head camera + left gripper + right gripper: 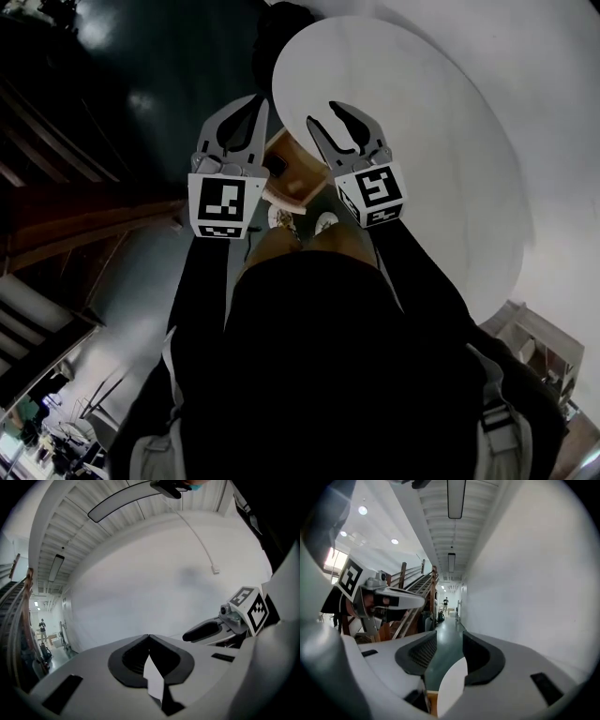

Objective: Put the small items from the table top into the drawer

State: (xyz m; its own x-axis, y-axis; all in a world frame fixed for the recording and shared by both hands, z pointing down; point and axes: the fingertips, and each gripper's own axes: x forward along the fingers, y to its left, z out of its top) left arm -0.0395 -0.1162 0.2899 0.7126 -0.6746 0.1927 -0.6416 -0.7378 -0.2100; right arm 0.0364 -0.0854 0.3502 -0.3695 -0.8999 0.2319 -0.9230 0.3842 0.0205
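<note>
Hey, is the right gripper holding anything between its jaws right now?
No, the right gripper has its jaws standing apart with nothing between them, only the floor showing through the gap.

Table (pixel 441 141) takes the far right. Drawer (pixel 292 176) at its near-left edge, below and between left gripper (pixel 249 105) and right gripper (pixel 328 116), side by side, apart. Floor (pixel 141 56) left of table; staircase (pixel 47 197) at far left.
</note>
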